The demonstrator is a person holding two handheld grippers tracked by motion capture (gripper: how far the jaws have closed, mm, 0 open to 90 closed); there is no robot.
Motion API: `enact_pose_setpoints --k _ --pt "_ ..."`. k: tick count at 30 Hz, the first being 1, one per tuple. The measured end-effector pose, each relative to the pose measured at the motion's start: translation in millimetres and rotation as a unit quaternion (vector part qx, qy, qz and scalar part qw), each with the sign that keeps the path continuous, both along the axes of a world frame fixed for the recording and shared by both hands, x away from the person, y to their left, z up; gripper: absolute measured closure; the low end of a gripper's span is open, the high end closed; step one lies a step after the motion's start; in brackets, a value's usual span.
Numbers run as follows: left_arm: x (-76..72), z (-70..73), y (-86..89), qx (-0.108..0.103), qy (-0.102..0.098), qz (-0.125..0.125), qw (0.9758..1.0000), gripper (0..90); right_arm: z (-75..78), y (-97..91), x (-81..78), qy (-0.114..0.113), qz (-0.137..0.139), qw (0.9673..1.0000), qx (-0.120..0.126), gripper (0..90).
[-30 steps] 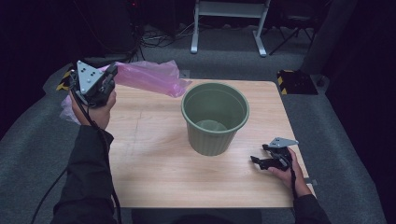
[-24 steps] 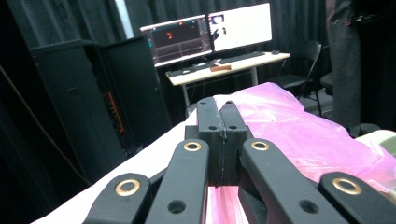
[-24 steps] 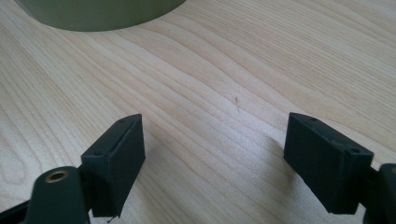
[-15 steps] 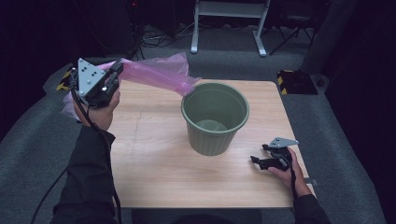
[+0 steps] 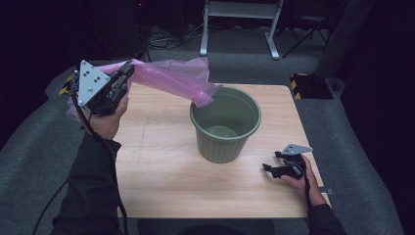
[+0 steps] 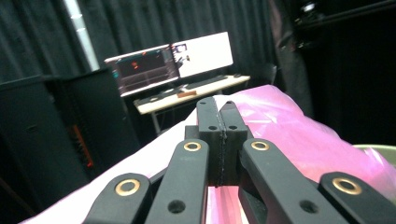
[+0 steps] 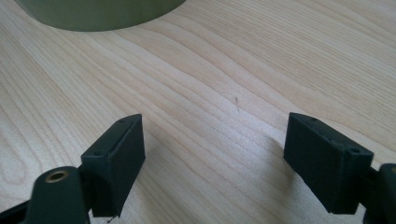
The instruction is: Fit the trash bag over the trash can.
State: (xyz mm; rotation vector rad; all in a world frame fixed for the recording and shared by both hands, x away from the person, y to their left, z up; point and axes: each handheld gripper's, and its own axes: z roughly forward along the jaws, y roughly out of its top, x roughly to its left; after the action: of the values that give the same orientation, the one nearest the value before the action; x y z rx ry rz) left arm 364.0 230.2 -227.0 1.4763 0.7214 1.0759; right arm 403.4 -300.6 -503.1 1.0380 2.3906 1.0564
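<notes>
Bag location: pink plastic bag (image 5: 169, 78) hangs in the air over the far-left part of the surface (image 5: 161, 181), stretched from the left gripper toward the bin, its free end draped on the near-left rim.
Right gripper (image 5: 272, 169): nearest, resting low on the surface at near right, jaws spread wide with bare wood between them; bin base just ahead in its own view.
Green bin (image 5: 225, 142): upright mid-surface, open mouth up, looks empty.
Left gripper (image 5: 126, 73): raised at far left, jaws pressed together, pinching the bag's film.
Key relation: bag's long axis runs from the left jaws down-right to the rim; the right hand is nearer the bin, likely free to catch the loose end.
Background: monitors (image 6: 173, 58) on a desk, dark curtains.
</notes>
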Motion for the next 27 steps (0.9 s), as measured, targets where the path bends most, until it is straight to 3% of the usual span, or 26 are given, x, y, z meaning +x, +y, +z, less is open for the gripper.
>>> enact_pose_setpoints --k 6,16,18,23,27 --pt "-0.8 -10.4 -22.1 0.027 0.007 -0.021 0.9994 90.0 0.0 0.0 0.0 0.0 0.0 1.0 0.0 20.5" --pt "18.7 -40.6 -64.9 0.054 0.05 -0.065 0.9952 90.0 0.0 0.0 0.0 0.0 0.0 1.0 0.0 20.5" --pt "19.8 -43.1 -68.4 0.054 0.054 -0.068 0.9948 90.0 0.0 0.0 0.0 0.0 0.0 1.0 0.0 20.5" --pt "24.0 -54.6 -79.8 0.079 0.062 -0.063 0.9929 90.0 0.0 0.0 0.0 0.0 0.0 1.0 0.0 20.5" --pt "31.1 -62.8 -78.8 0.066 0.08 -0.066 0.9924 90.0 0.0 -0.1 0.0 0.0 0.0 1.0 0.0 20.5"
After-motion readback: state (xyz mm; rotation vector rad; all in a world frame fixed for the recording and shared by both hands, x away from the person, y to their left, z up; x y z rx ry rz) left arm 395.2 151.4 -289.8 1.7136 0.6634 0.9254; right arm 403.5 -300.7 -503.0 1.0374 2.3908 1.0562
